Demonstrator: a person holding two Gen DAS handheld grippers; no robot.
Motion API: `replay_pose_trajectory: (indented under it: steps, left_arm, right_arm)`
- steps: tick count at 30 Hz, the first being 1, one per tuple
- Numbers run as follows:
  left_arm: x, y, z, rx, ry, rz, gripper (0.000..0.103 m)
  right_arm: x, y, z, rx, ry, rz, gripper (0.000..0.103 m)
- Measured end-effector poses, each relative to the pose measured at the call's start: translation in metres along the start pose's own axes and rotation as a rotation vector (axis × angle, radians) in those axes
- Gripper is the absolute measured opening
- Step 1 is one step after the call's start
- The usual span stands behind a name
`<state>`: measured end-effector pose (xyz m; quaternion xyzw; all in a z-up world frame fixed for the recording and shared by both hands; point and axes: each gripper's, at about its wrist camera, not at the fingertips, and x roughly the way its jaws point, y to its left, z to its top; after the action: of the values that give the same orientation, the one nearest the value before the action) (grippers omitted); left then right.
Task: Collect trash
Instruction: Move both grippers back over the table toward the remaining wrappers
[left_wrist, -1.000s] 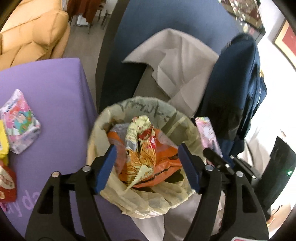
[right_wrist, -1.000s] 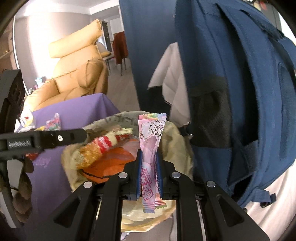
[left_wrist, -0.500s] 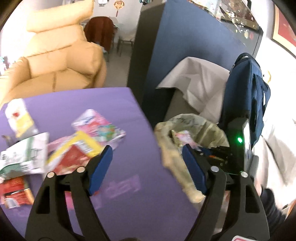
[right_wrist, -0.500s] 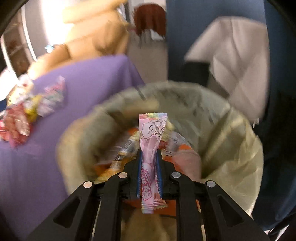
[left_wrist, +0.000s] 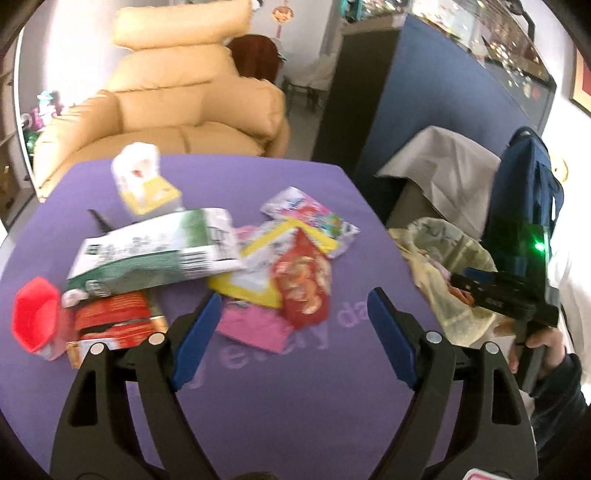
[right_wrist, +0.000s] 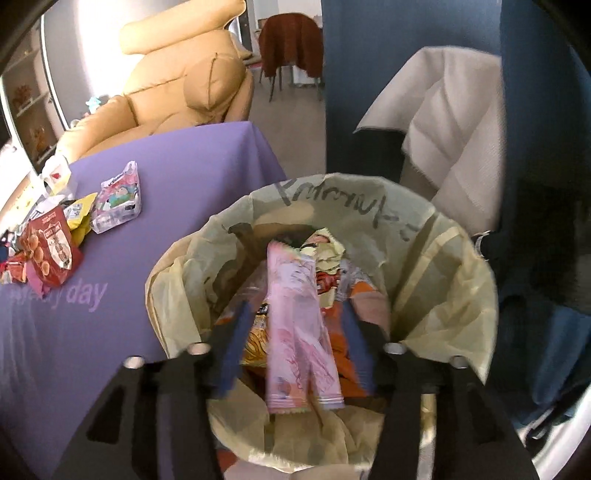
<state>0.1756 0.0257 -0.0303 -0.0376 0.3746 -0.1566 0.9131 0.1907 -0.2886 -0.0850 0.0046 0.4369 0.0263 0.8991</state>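
A: Which step is running?
B: The right gripper (right_wrist: 291, 354) is opening over the bin (right_wrist: 461, 280); the pink wrapper (right_wrist: 295, 332) is dropping free between its jaws.
A: Next?
B: The left gripper (left_wrist: 291, 332), opening and empty, is facing the pile (left_wrist: 207, 266); it needs one wrapper.

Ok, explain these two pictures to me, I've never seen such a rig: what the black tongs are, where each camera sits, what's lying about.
No robot here: a person holds a two-finger gripper in each hand, with a camera on each looking along its fingers. The left view shows the left gripper, opening, empty, above a purple table littered with wrappers; the right hand shows at the edge. The right view shows the right gripper over a lined trash bin. Its jaws are opening, and a pink wrapper lies loose between them, apparently dropping in.
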Motion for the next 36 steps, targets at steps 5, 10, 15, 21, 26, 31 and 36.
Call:
replay_pose_trajectory:
  steps: [5, 10, 15, 21, 26, 31, 36]
  left_arm:
    - [-0.02, 0.027, -0.004, -0.042, -0.048, 0.035, 0.08]
    - [-0.032, 0.059, -0.012, -0.101, -0.064, 0.071, 0.08]
    - [-0.048, 0.097, -0.023, -0.165, -0.092, 0.109, 0.08]
    - [-0.059, 0.151, -0.036, -0.249, -0.088, 0.146, 0.09]
    - [-0.061, 0.19, -0.045, -0.33, -0.083, 0.189, 0.09]
    - [-0.05, 0.206, -0.039, -0.326, -0.08, 0.244, 0.09]
    - [-0.038, 0.217, -0.031, -0.363, -0.052, 0.246, 0.089]
  right_arm:
    - [-0.029, 0.003, 0.003, 0.021, -0.062, 0.024, 0.057]
    - [-0.055, 0.043, 0.012, -0.073, -0.079, 0.099, 0.058]
    - [-0.069, 0.091, 0.017, -0.146, -0.116, 0.163, 0.058]
    - [-0.059, 0.143, 0.014, -0.171, -0.092, 0.296, 0.058]
    - [-0.052, 0.183, 0.0, -0.246, -0.093, 0.295, 0.058]
    - [-0.042, 0.2, -0.009, -0.27, -0.061, 0.32, 0.058]
    - [-0.037, 0.204, -0.016, -0.286, -0.047, 0.311, 0.058]
